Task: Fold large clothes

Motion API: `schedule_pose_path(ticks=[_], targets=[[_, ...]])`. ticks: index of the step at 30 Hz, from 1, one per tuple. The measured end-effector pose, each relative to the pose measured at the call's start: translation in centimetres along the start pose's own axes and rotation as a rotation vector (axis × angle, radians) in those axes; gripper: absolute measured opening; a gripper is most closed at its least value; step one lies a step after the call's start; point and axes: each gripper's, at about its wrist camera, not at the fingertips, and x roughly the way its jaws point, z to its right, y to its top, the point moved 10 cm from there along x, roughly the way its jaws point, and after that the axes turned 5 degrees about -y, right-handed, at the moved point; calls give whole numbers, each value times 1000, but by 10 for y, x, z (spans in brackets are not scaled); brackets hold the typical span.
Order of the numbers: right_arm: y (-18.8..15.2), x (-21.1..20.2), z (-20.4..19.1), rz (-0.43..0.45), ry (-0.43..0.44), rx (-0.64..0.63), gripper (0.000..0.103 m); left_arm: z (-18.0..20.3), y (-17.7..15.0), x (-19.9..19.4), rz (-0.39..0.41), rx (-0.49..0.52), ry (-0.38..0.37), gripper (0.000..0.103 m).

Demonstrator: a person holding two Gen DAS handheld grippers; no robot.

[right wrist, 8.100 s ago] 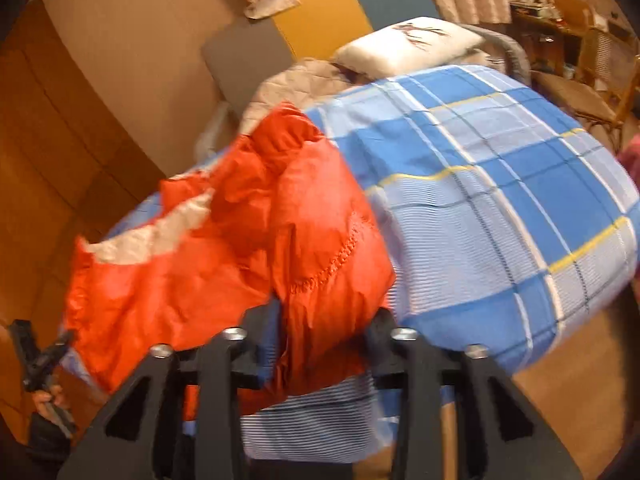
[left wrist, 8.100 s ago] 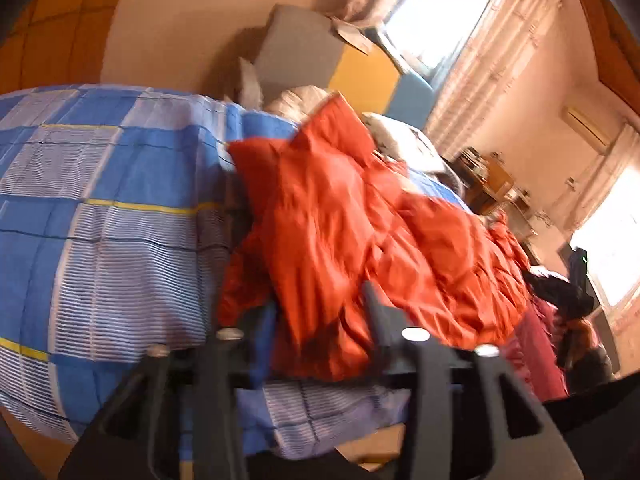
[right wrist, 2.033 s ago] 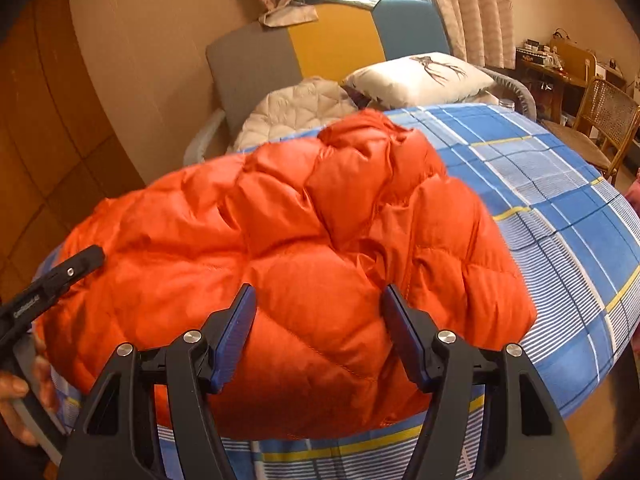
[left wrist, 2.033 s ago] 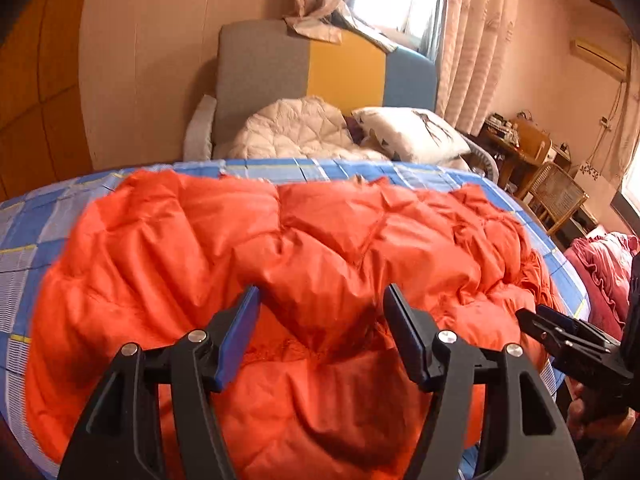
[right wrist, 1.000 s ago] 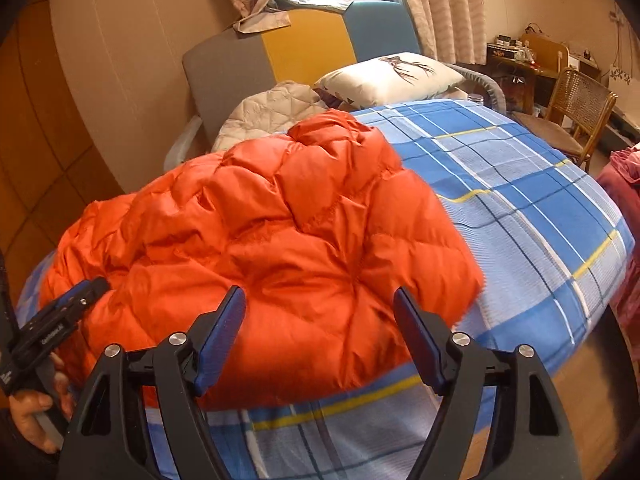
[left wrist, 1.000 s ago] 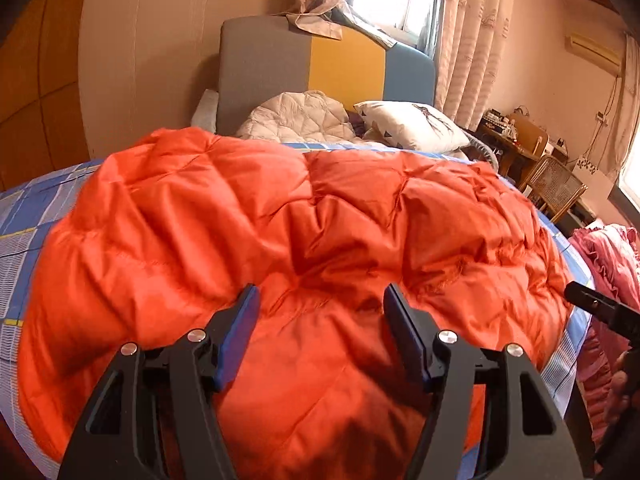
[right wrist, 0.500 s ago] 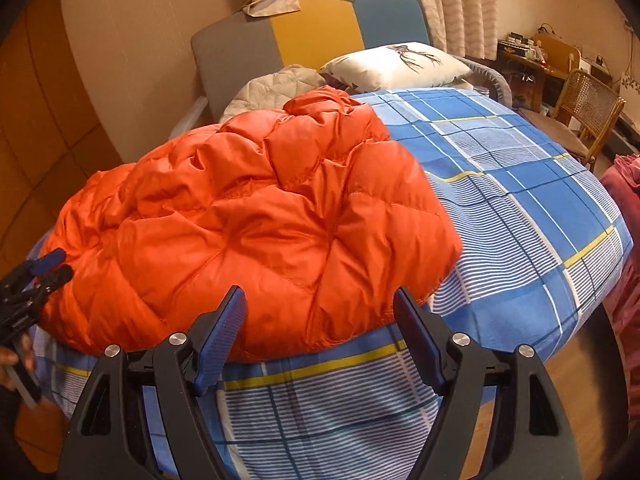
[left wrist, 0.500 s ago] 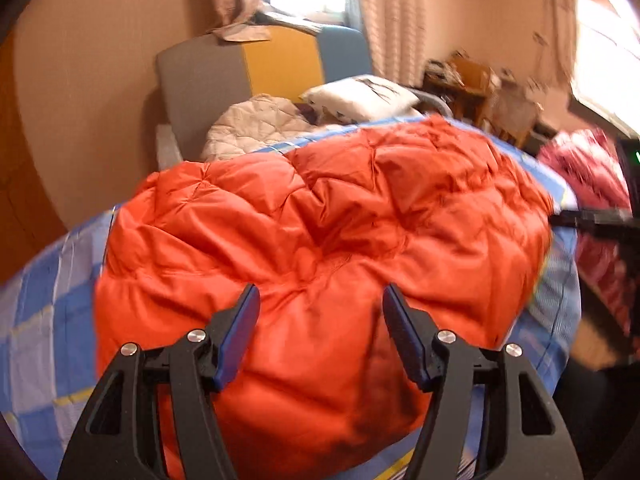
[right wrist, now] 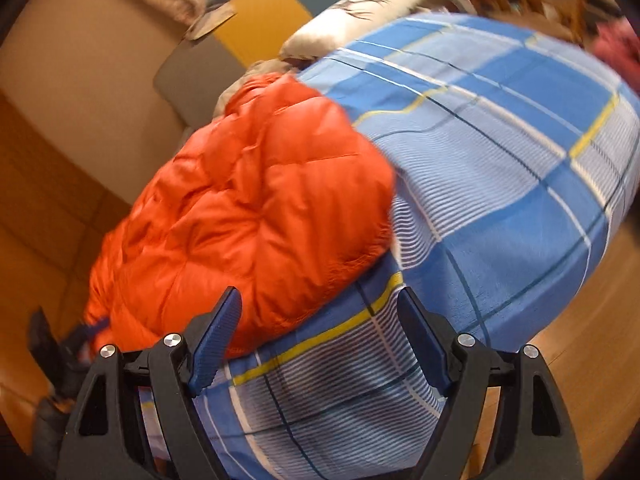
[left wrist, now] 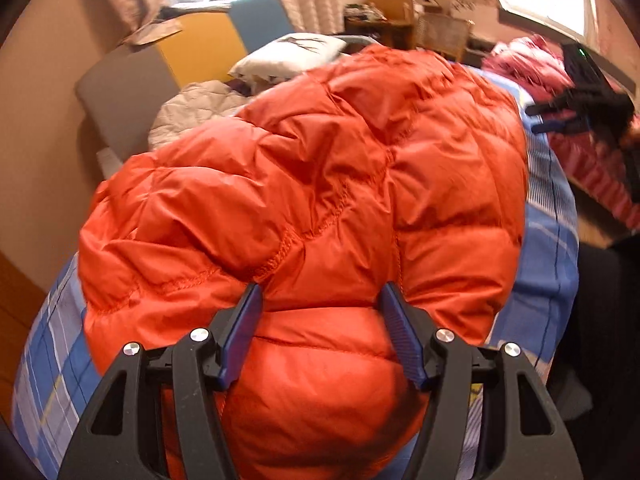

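Jaws on both sides stand open & hold nothing. Left gripper (left wrist: 320, 312) sits right at the near end of the orange puffy jacket (left wrist: 320, 184); the puffy cloth bulges up between its jaws, but the pads (left wrist: 240, 328) don't seem to pinch it. Right gripper (right wrist: 320, 320) has just opened a bit wider, w/ only the blue checked bed sheet (right wrist: 500, 168) between its jaws; the jacket's edge is just beside its left pad (right wrist: 216, 340).

Jacket lies on the bed, near the front edge, bunched into one fat rounded bundle. No loose sleeves show, so I think the sleeves & sides are tucked in already. Looks like most of the folding is done. It's still lumpy & tall tho, not a flat neat pack.

What's left, I guess: maybe 1 more fold, or press it flat & square up the edges. Can't tell if the hidden under-side is tidy.

Other stuff: a white pillow (left wrist: 292, 56) & a pale quilt (left wrist: 192, 112) sit past the jacket by the grey-yellow-blue headboard (left wrist: 168, 60). A red garment (left wrist: 536, 64) lies off to the right, likely next in line.
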Motion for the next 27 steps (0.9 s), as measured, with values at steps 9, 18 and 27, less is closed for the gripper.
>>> schedule_pose_path(ticks=[9,18,27], targets=[[12,24,3,-30,28,130,79,-2,-2,13,11,8,-43,62],[26,30,-4,5,4,121,50,-3,-6,15,19,-9,-66,62],[36,14,-21,65,-64,-19,27,-3,-8,17,16,-36,-70,62]])
